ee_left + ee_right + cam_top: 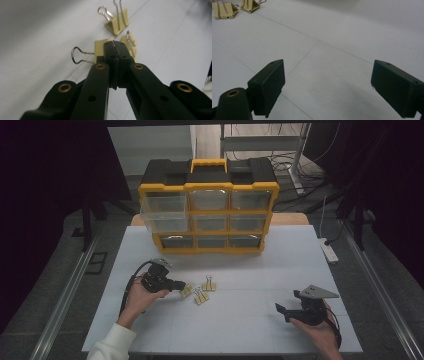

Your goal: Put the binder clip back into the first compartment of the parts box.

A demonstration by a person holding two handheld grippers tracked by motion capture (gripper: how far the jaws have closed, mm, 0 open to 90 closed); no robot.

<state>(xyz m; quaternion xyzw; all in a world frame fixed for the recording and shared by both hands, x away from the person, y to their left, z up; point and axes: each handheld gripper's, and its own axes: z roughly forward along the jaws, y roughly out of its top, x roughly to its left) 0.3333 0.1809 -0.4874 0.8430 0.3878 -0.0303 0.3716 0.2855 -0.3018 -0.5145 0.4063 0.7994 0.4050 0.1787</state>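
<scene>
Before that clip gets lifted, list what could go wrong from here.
1. The left gripper pinches only a thin wire handle of the small yellow metal binder clip; the clip may swing or slip out.
2. A second yellow binder clip lies right beside it and could get dragged along.
3. The transparent plastic drawer juts out of the yellow and black organiser; a careless approach could knock it.

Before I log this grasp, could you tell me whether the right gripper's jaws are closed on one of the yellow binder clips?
No, the right gripper has its jaws wide apart over bare table, with nothing between them.
</scene>
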